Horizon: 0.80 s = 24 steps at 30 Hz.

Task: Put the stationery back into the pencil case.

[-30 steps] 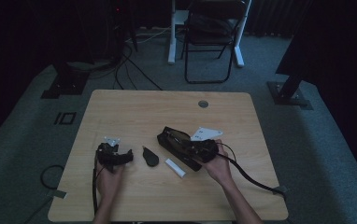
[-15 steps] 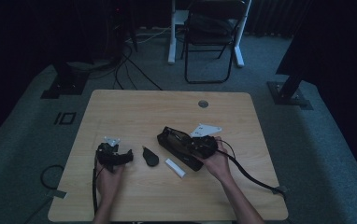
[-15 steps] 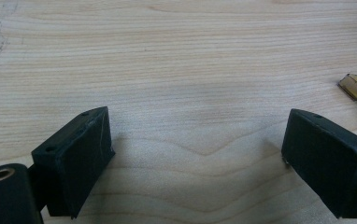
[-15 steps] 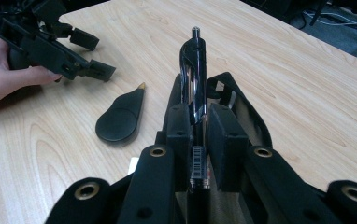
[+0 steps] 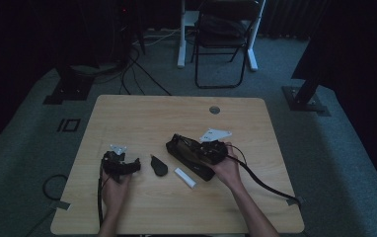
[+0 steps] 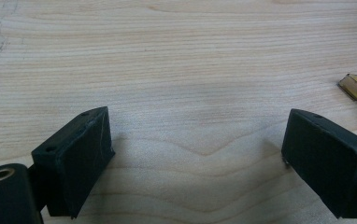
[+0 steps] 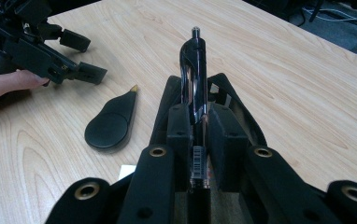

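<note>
The right tool (image 7: 197, 128) clamps a black pen (image 7: 194, 70) above the open black pencil case (image 5: 189, 154) for stowing, while the left tool (image 6: 204, 158) rests open and empty on the bench (image 5: 142, 118).

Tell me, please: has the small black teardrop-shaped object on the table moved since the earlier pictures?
No. The teardrop-shaped object lies in the same spot, just left of the white block, as before.
</note>
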Tool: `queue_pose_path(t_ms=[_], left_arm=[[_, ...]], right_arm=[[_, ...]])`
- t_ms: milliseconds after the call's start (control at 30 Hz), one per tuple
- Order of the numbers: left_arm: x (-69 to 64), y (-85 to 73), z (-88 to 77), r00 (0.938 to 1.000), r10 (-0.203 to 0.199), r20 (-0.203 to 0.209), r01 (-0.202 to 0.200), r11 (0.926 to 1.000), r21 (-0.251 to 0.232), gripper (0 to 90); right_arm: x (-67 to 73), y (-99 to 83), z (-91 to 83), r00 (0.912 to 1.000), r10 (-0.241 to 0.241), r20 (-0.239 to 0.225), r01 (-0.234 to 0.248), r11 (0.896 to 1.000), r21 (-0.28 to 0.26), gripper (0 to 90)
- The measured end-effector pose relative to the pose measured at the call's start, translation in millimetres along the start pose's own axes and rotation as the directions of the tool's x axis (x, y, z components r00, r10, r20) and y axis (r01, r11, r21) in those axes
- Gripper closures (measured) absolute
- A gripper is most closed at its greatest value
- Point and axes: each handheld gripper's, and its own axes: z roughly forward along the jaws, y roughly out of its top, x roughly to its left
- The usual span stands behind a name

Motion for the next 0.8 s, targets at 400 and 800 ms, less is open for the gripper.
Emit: queue_pose_path(t_ms=[400, 800], left_arm=[[0.0, 0.0, 0.0, 1.0000, 0.000, 0.000, 0.000, 1.0000, 0.001, 8.8], [-0.2, -0.1, 0.1, 1.0000, -0.002, 0.000, 0.002, 1.0000, -0.002, 8.8]], right_arm=[[-5.1, 0.0, 5.8, 0.9999, 0.016, 0.004, -0.016, 1.000, 0.003, 79.9], [-9.8, -1.8, 15.1, 0.9996, 0.026, 0.007, -0.026, 0.999, 0.025, 79.8]])
